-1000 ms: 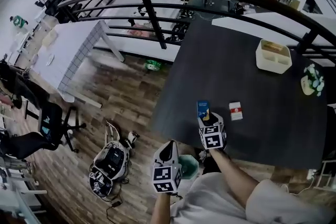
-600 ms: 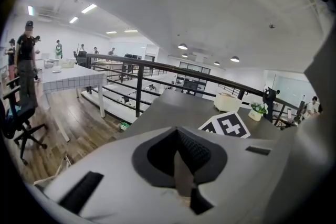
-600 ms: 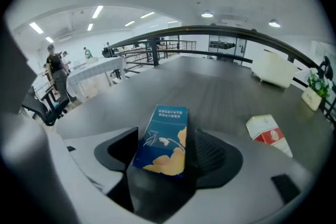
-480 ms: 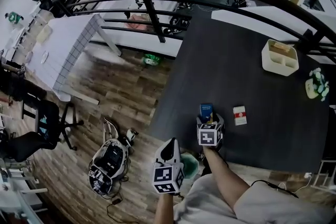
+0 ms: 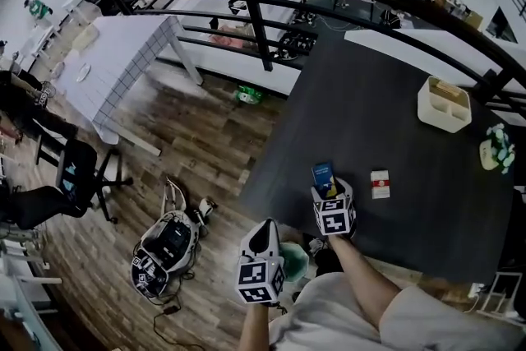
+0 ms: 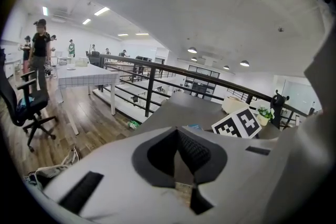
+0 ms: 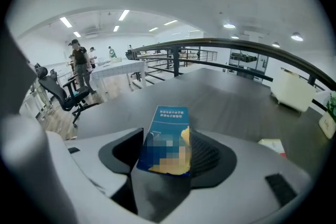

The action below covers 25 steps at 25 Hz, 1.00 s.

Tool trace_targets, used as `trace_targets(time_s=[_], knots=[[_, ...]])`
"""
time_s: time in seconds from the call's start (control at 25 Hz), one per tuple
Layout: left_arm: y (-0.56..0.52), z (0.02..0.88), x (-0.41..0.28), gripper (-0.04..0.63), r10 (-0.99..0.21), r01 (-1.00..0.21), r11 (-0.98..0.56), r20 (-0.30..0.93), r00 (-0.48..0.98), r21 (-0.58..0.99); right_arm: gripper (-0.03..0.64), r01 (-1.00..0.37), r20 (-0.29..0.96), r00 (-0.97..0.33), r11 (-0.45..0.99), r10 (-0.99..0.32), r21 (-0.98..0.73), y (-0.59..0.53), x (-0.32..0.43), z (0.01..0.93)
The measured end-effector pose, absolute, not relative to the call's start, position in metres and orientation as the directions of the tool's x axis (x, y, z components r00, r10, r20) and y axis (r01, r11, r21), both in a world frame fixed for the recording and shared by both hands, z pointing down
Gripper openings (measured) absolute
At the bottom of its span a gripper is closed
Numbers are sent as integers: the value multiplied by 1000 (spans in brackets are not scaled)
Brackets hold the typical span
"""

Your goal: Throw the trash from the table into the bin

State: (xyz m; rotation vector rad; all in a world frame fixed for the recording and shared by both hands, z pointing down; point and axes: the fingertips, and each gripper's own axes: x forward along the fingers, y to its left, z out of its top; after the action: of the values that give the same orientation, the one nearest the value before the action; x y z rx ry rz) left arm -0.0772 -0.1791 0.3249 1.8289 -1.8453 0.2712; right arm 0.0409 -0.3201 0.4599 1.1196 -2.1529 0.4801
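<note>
Near the tabletop's (image 5: 394, 136) near edge, not far from its left corner, we see the blue packet (image 5: 323, 175) resting on the dark surface. The right gripper (image 5: 325, 193) points down at it from that edge. Its jaws have just been closing, and the packet stands tilted between them. One long side of it lies against the ribbed pad, but a dark gap shows at the other jaw, so we read the tongs as released around it, not clenched on it. The left gripper (image 5: 264, 230) hangs off the tabletop, beyond the near edge and over the wooden floor, with its jaws brought together on nothing. Just past that edge, low between our two arms, a pale green bin (image 5: 296, 263) shows in part. A small red-and-white box (image 5: 380, 183) lies near the packet, further along the near edge. A white caddy (image 5: 444, 104) sits toward the far right corner, and a small potted plant (image 5: 496, 148) is at the right edge.
</note>
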Motion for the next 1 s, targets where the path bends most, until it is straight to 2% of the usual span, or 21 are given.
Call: trace_targets(time_s=[0.16, 0.4, 0.6, 0.84, 1.0], knots=[[-157, 310, -85, 25, -888, -952, 133, 459, 10, 277, 299, -774, 669, -491, 632, -558, -41, -295, 26, 445], [-103, 291, -107, 25, -892, -934, 226, 445, -85, 276, 299, -662, 632, -595, 749, -496, -35, -241, -10, 412], [-28, 319, -96, 25, -862, -907, 328, 478, -171, 266, 299, -602, 596, -671, 793, -441, -91, -174, -9, 416], [40, 360, -89, 25, -833, -899, 361, 520, -190, 250, 299, -521, 584, -725, 845, -364, -119, -105, -17, 426], [75, 401, -77, 25, -808, -879, 396, 556, -197, 265, 299, -421, 609, -745, 900, -272, -113, -62, -6, 452]])
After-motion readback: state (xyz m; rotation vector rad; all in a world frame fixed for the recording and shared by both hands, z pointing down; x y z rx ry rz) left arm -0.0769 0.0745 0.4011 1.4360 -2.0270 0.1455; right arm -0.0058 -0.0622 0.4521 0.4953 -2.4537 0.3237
